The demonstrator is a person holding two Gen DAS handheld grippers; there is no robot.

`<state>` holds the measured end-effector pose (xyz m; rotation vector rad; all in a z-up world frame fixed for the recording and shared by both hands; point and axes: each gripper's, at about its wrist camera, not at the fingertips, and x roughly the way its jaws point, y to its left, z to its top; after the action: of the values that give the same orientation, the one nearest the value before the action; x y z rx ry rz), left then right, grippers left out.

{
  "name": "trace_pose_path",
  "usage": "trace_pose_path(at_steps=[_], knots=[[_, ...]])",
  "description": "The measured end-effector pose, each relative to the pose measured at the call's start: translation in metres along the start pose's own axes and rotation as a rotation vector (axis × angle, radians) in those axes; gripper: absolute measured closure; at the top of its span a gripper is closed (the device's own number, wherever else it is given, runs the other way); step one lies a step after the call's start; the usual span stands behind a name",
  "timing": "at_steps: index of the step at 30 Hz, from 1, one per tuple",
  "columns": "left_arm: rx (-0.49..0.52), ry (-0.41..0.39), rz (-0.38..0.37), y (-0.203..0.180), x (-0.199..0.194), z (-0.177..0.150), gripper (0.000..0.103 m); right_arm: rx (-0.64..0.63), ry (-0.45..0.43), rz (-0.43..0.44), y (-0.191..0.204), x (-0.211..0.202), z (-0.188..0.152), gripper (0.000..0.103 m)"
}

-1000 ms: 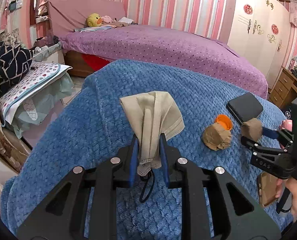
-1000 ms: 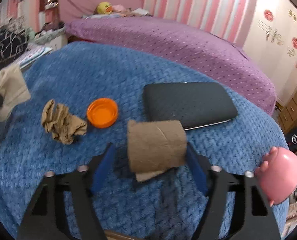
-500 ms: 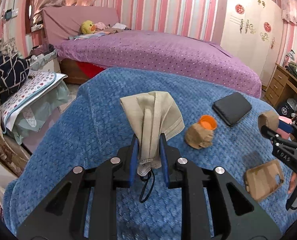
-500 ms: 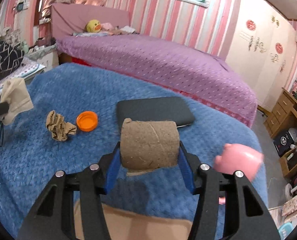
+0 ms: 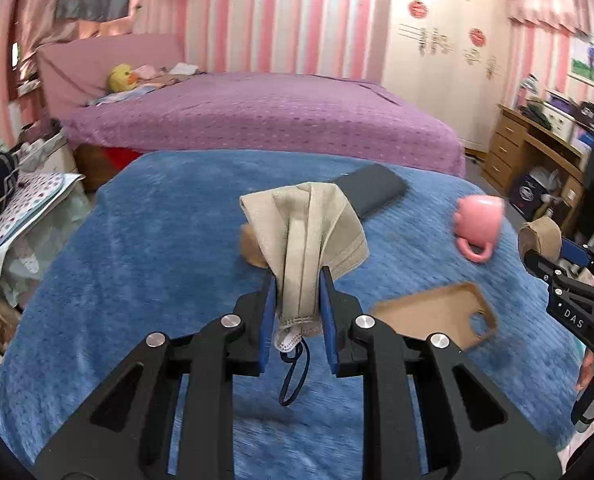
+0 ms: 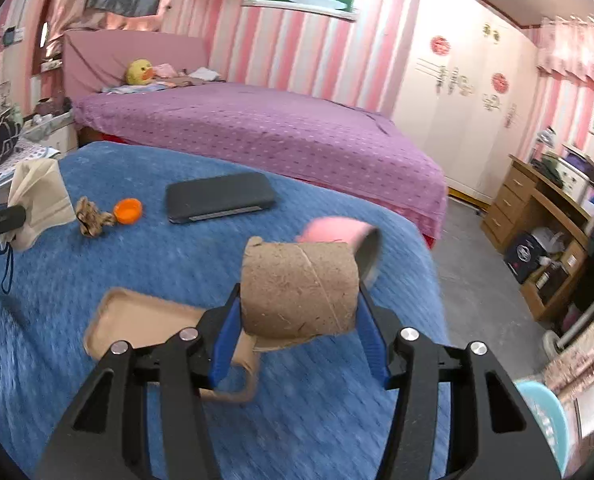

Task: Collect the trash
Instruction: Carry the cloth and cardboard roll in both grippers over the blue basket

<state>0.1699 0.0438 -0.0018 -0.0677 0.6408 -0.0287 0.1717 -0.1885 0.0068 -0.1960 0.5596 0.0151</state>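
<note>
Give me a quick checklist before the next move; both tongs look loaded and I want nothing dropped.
1. Left tongs clamped on the face mask: ok.
2. Right tongs clamped on the cardboard tube: ok.
3. Mask's ear loop dangling free below: not ok, may snag.
4. Trash bin in sight: not ok, none visible.
5. Trash left on the blue blanket: not ok, crumpled paper and orange cap remain.

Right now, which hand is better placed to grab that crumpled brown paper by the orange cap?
Neither is free. The left tongs are shut on a beige face mask and the right tongs on a cardboard tube. Once emptied, probably left: it is nearer the crumpled paper beside the orange cap.
</note>
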Motion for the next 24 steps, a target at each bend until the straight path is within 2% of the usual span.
trace_pose_path(at_steps=[6, 13, 24], knots=[[0.034, 0.004, -0.036, -0.038, -0.008, -0.015, 0.083, 0.061, 0.012, -0.075, -0.040, -0.023, -0.032, 0.050], [0.071, 0.010, -0.068, -0.069, -0.010, -0.028, 0.083, 0.142, 0.024, -0.110, -0.078, -0.030, -0.061, 0.050], [0.132, 0.026, -0.091, -0.113, 0.001, -0.040, 0.083, 0.218, 0.037, -0.138, -0.121, -0.023, -0.078, 0.050]])
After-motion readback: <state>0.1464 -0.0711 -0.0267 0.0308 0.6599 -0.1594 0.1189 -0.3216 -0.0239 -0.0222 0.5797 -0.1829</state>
